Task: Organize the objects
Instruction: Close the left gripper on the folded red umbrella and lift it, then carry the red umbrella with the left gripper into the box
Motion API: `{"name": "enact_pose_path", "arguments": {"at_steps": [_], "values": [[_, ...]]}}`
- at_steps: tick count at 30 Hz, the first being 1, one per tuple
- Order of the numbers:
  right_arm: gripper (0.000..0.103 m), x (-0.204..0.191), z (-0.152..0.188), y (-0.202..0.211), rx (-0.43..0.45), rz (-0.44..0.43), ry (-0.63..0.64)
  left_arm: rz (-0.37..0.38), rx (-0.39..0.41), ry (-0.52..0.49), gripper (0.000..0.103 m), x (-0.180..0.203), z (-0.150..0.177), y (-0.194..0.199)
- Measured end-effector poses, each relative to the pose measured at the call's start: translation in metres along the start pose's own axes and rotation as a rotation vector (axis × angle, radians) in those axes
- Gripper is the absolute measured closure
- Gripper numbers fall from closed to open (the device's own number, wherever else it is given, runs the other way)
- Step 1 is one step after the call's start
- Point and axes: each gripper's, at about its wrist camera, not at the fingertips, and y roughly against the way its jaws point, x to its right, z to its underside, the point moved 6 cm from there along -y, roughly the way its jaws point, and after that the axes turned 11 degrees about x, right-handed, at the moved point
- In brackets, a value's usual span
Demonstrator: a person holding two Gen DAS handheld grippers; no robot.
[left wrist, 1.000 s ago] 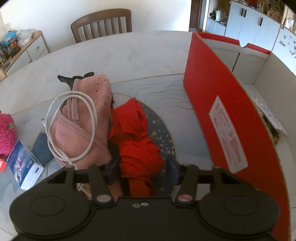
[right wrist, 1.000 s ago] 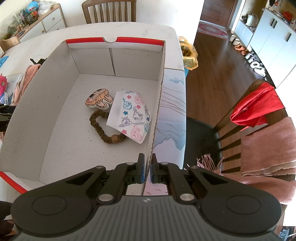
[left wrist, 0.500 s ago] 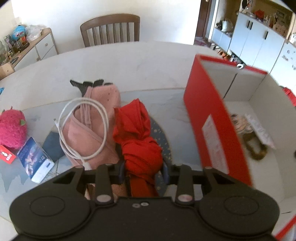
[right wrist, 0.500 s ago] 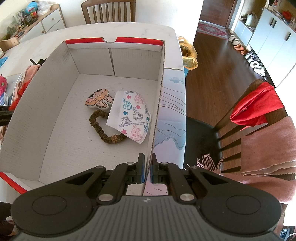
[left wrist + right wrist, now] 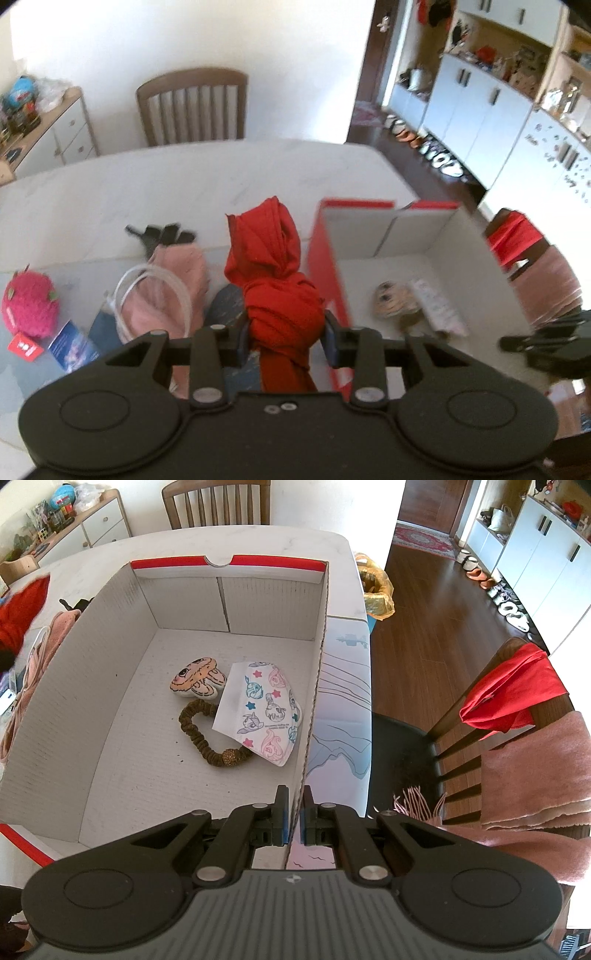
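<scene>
Well, the white table (image 5: 110, 192) was crowded at lower left of the left wrist view: a pink fuzzy toy (image 5: 29, 304), a small red card (image 5: 24, 346), a blue booklet (image 5: 72, 341), and a pink cloth (image 5: 177, 284) with a coiled white cable (image 5: 151, 299) lying on it. To the right stood the red-sided cardboard box (image 5: 327, 273), its near wall just beside the bundle. Inside, the right wrist view showed a flat cartoon plush (image 5: 197, 679), a brown scrunchie (image 5: 207, 738) and a printed face mask (image 5: 262, 710) overlapping both. A wooden chair (image 5: 192, 107) sat behind the table.

The left gripper (image 5: 284, 334) pointed steeply down and forward, jaws clamped on the knotted red cloth (image 5: 277, 280), which hung clear above the table at frame centre. Its long axis ran up the frame, loose end toward the chair, tail down under the gripper.

The right gripper (image 5: 293, 808), tilted steeply down, was pinched tight on the box's right wall.
</scene>
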Motion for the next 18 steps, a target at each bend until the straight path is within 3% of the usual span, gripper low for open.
{"name": "enact_pose_path", "arguments": {"at_steps": [11,18], "values": [[0.098,0.001,0.000,0.001,0.001,0.002,-0.002,0.144,0.037,-0.088,0.068,0.076,-0.024,-0.004],[0.098,0.001,0.000,0.001,0.001,0.000,-0.003,0.182,0.031,-0.180,0.068,0.117,-0.022,-0.023]]}}
